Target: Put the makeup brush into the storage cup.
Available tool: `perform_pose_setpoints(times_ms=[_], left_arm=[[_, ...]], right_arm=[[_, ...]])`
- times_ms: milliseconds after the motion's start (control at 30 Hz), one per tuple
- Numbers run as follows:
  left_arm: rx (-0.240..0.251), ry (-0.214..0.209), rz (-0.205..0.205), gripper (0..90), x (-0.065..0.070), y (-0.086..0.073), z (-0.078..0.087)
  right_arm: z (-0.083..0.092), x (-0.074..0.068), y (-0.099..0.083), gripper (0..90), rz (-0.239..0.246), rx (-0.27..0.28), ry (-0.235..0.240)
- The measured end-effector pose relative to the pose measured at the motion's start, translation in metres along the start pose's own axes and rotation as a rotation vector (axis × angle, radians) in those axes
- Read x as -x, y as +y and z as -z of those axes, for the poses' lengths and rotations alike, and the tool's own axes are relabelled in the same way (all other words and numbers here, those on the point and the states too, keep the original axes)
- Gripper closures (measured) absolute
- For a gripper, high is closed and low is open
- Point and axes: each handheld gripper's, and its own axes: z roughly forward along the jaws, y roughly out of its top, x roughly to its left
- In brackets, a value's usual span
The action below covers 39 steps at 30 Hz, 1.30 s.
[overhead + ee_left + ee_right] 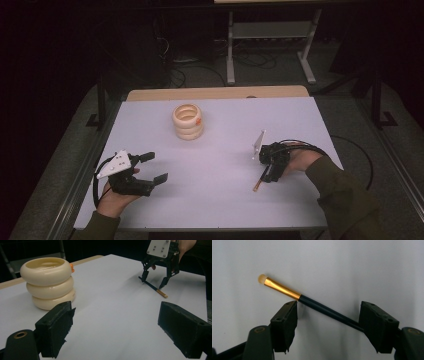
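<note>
**Right jaws straddle a slim brush lying on the table**

A slim brush with a black handle, a gold metal ferrule and a pale rounded tip (287, 292) lies flat on the white table (220, 150). The right gripper (329, 315) points down over it, and its two black jaws stand apart on either side of the handle. In the right gripper view the handle runs slantwise through the gap: the gold ferrule and the pale tip stick out beyond the jaw on the left of that view, while the dark end of the handle passes in front of the jaw on the right of that view, and whether it touches that jaw cannot be told. The jaws are released, not clenched; there is clear table between them and the brush has not been lifted.

In the left gripper view the same right gripper (156, 281) stands with its jaw tips at the table, the brush (155, 288) under them and its gold end reaching out past one jaw.

The left gripper (148, 168) lies low over the near left part of the table, its jaws spread wide with nothing between them. Ahead of these jaws, beyond the one on the left of the left gripper view, stands a stack of three cream-coloured plastic rings (47, 282) with a small orange part at its rim. The stack is well apart from both grippers and from the brush.
</note>
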Motion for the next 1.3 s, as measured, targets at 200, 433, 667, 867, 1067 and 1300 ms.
perform_pose_setpoints(times_ms=[200, 433, 667, 867, 1067, 1300], left_arm=[[-0.001, 0.001, 0.002, 12.1, 0.0, -0.0002, 0.0002], [0.0, 0.0, 0.001, 12.1, 0.0001, -0.0002, 0.0003], [0.0, -0.001, 0.0, 12.1, 0.0, 0.0, 0.0003], [0.0, -0.001, 0.0, 12.1, 0.0, 0.0001, 0.0004], [0.0, -0.003, 0.002, 12.0, 0.0, 0.0, 0.0001], [0.002, -0.003, 0.002, 12.0, -0.0001, 0.0002, 0.0002]], right_arm=[[-0.0002, -0.0001, 0.0003, 33.2, 0.006, 0.0, -0.005], [-0.0006, -0.0016, 0.001, 37.3, 0.004, -0.004, 0.0], [-0.0005, -0.0021, 0.0012, 43.3, 0.009, -0.009, 0.006], [-0.0001, -0.0019, 0.0007, 48.6, 0.008, -0.013, 0.005], [0.0009, -0.0019, 0.0005, 53.9, 0.001, -0.013, 0.007], [0.0008, -0.0017, 0.0001, 59.2, 0.005, -0.022, 0.011]])
